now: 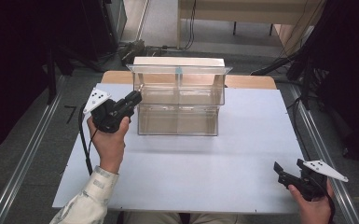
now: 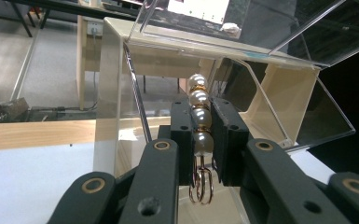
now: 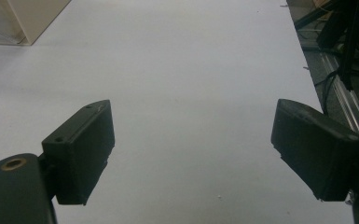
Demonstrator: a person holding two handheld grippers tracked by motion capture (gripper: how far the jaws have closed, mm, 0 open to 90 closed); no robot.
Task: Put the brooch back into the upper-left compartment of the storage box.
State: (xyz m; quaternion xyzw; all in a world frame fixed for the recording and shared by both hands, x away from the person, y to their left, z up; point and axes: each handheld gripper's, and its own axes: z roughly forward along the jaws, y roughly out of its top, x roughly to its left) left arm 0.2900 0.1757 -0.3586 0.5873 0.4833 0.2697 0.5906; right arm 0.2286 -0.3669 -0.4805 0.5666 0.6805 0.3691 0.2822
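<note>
My left gripper (image 2: 201,133) is shut on a string of white pearl beads (image 2: 199,116) with gold spacers and a gold clasp hanging below the jaws. In the high view the left gripper (image 1: 136,98) is raised at the left end of a clear acrylic tiered box (image 1: 179,95) with a cream back. In the left gripper view the clear acrylic box (image 2: 270,88) stands close ahead. My right gripper (image 3: 193,144) is open over bare white table, nothing between its pads. It rests at the table's near right corner, right gripper (image 1: 279,170).
The white tabletop (image 1: 205,158) stretches between both hands. A wooden strip (image 1: 251,81) runs behind the box. Metal rails (image 1: 321,149) and cables flank the table; dark curtains stand at both sides.
</note>
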